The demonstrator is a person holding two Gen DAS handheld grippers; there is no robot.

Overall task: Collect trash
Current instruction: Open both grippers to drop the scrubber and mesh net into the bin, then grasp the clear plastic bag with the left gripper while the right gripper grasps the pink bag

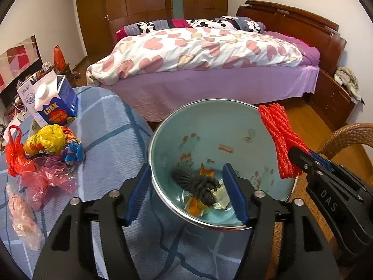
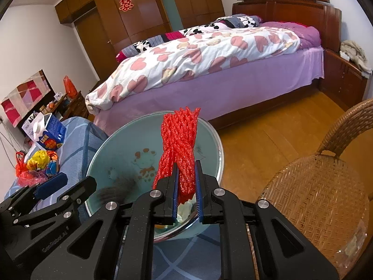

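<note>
A light-blue enamel bowl (image 1: 233, 126) stands at the table's edge, holding a grey fuzzy lump (image 1: 198, 184) and scraps of paper and peel. My left gripper (image 1: 186, 193) is open, its jaws astride the bowl's near rim, one finger outside and one inside. My right gripper (image 2: 186, 186) is shut on a bundle of red foam netting (image 2: 180, 144) and holds it over the bowl (image 2: 121, 149); the netting also shows in the left wrist view (image 1: 279, 140). More trash lies on the table: a yellow wrapper ball (image 1: 46, 140), red and pink plastic bags (image 1: 35, 172), a milk carton (image 1: 54, 102).
The table has a blue checked cloth (image 1: 112, 126). A bed (image 1: 198, 56) with a purple sheet stands behind. A wicker chair (image 2: 321, 186) is to the right over a wooden floor. A cluttered dresser (image 1: 23, 81) is at the far left.
</note>
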